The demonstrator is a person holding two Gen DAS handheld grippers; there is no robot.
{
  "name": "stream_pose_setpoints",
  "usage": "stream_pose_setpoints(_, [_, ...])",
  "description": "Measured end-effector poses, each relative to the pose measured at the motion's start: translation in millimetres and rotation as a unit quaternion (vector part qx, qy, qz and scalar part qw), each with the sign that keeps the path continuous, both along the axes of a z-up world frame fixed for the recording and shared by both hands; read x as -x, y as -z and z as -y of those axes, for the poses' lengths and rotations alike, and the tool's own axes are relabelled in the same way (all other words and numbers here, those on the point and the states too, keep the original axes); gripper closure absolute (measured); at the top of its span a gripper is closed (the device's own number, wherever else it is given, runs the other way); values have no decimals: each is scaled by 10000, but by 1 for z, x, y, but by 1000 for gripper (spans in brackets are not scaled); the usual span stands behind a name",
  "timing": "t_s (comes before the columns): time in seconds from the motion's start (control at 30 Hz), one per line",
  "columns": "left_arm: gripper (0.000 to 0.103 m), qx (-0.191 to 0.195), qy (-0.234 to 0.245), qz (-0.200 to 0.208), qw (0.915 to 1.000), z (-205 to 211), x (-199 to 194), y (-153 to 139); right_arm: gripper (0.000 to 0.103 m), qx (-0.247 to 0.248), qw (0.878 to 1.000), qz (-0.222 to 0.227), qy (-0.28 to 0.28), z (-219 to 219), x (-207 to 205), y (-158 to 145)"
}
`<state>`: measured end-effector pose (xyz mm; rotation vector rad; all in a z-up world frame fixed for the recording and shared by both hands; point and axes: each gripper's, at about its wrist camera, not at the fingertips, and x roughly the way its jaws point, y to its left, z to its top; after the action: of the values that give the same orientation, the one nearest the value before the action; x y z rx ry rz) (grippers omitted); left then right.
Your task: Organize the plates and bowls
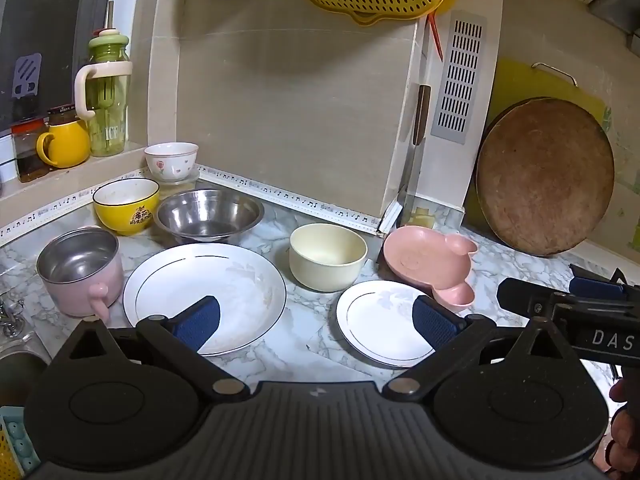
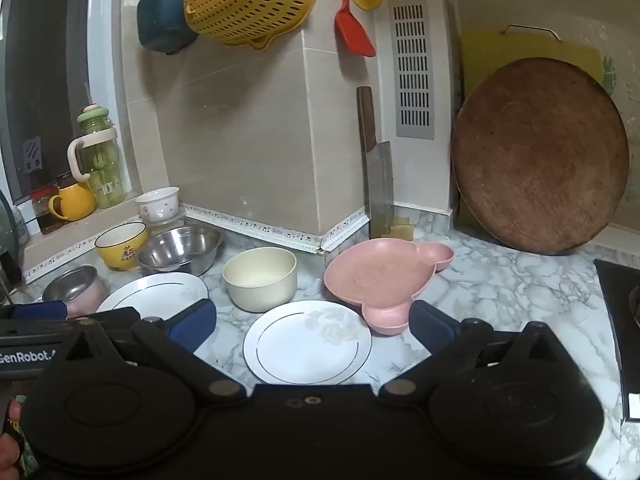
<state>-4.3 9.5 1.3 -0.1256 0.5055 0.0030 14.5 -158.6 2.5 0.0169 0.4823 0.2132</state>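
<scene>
On the marble counter lie a large white plate [image 1: 208, 292] [image 2: 156, 292] and a small white plate [image 1: 380, 320] [image 2: 308, 340]. Behind them stand a cream bowl [image 1: 328, 256] [image 2: 260, 278], a pink mouse-shaped dish [image 1: 432, 260] [image 2: 380, 280], a steel bowl [image 1: 210, 214] [image 2: 180, 250], a yellow bowl [image 1: 126, 204] [image 2: 120, 244], a flowered white bowl [image 1: 172, 160] [image 2: 158, 202] and a pink-sided steel pot [image 1: 82, 270] [image 2: 74, 290]. My left gripper [image 1: 316, 320] hovers open above the gap between the plates, holding nothing. My right gripper [image 2: 312, 322] is open over the small plate, also holding nothing.
A cleaver [image 2: 378, 184] leans against the wall corner. A round wooden board [image 1: 544, 176] [image 2: 540, 156] stands at the right. A green jar [image 1: 106, 96] and yellow mug [image 1: 66, 144] sit on the sill. A sink edge [image 1: 16, 344] lies left; a black hob [image 2: 624, 320] lies right.
</scene>
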Motion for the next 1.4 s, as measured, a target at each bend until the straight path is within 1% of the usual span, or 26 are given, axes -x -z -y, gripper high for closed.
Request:
stream_pose_setpoints(0.4, [0, 184, -32, -150, 9997, -6, -1, 3, 0, 106, 9998, -148, -57, -5, -2, -2])
stream_pose_setpoints(0.73, [0, 253, 7, -233, 9994, -9, 1, 3, 0, 81, 9997, -198, -86, -4, -1, -1])
stream_pose_setpoints(1.0, [0, 251, -106, -319, 9991, -13, 3, 4, 0, 94, 9995, -259, -141, -5, -1, -1])
stream_pose_setpoints(1.4, [0, 254, -105, -386, 9989, -15, 4, 6, 0, 112, 9988, -436, -198, -6, -2, 1])
